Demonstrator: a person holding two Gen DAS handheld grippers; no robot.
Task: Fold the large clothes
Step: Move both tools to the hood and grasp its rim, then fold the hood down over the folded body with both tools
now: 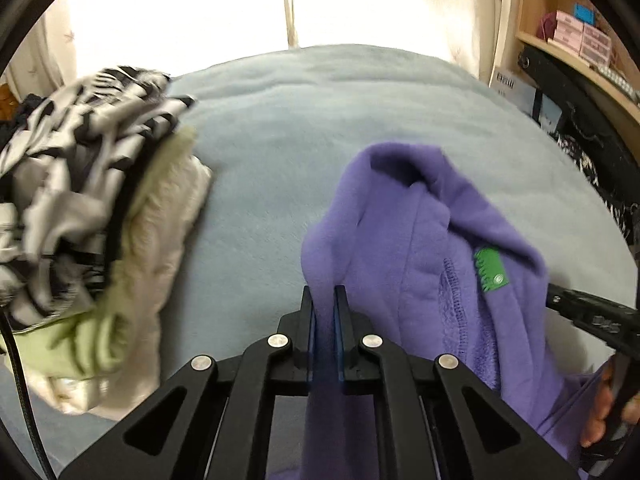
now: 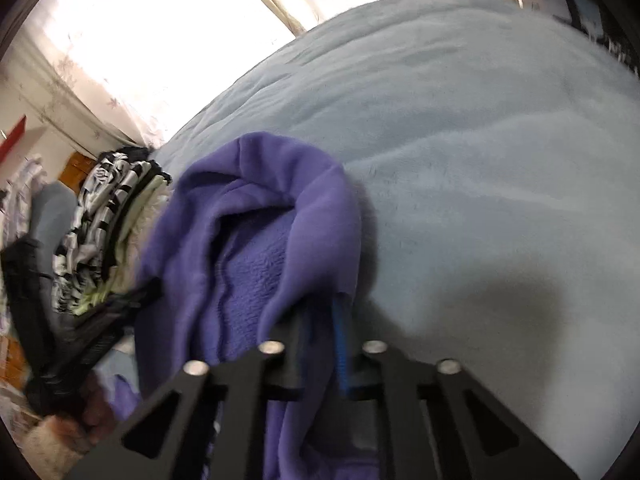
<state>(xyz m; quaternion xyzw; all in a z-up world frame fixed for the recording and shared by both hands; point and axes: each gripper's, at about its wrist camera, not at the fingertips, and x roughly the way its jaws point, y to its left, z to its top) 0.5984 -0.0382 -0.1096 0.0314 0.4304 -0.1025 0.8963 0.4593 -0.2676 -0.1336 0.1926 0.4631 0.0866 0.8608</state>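
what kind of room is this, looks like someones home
Most likely a bedroom at home: a pale blue fleece blanket covers what looks like a bed, curtains hang over a bright window behind it, and a pile of clothes sits on the left.

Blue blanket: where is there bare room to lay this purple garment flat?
Free: the blue blanket beyond the purple garment, and the strip between it and the clothes pile. Crowded: the pile's side. Both grippers, left gripper and right gripper, grip the garment.
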